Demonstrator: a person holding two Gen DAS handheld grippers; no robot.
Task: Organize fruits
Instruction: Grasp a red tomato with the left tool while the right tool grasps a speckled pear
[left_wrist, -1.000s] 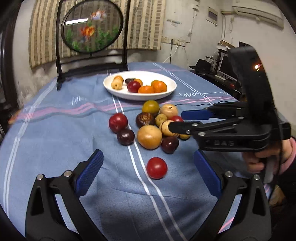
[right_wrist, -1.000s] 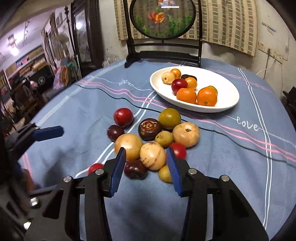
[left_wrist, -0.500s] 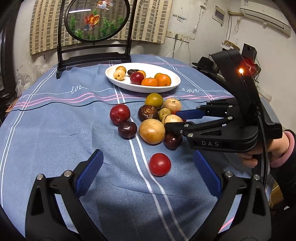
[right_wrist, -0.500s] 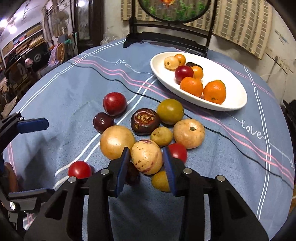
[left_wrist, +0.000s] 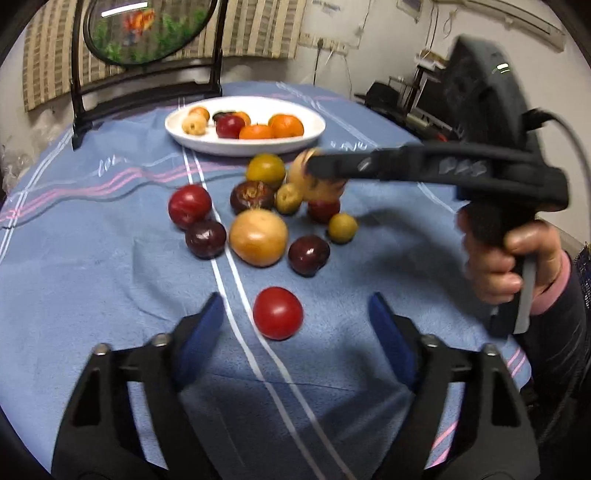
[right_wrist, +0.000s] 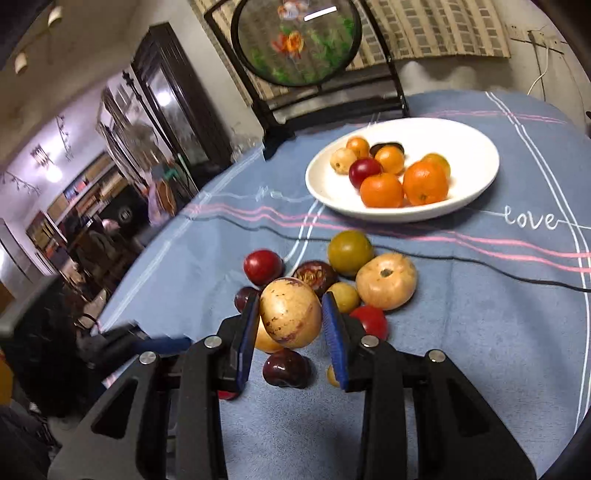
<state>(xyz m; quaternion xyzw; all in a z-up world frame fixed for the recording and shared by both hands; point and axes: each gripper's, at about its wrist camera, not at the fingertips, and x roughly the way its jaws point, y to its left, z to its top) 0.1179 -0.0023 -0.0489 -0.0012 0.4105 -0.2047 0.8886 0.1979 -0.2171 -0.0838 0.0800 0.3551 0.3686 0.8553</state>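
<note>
My right gripper (right_wrist: 290, 325) is shut on a pale yellow speckled fruit (right_wrist: 291, 314) and holds it above the pile of loose fruits (right_wrist: 347, 280) on the blue tablecloth. In the left wrist view the right gripper (left_wrist: 317, 173) reaches in from the right with that fruit (left_wrist: 317, 184) over the pile. My left gripper (left_wrist: 295, 332) is open, its jaws either side of a red tomato (left_wrist: 277, 313) that lies on the cloth. A white plate (right_wrist: 476, 158) with oranges and small fruits stands beyond the pile; it also shows in the left wrist view (left_wrist: 310, 127).
A black stand with a round fish panel (left_wrist: 147, 33) rises behind the plate. A black cable (right_wrist: 498, 273) crosses the cloth between plate and pile. Furniture and shelves line the room to the left (right_wrist: 92, 206).
The right gripper closed on the speckled fruit and lifted it off the cloth. The left gripper moved closer to the red tomato.
</note>
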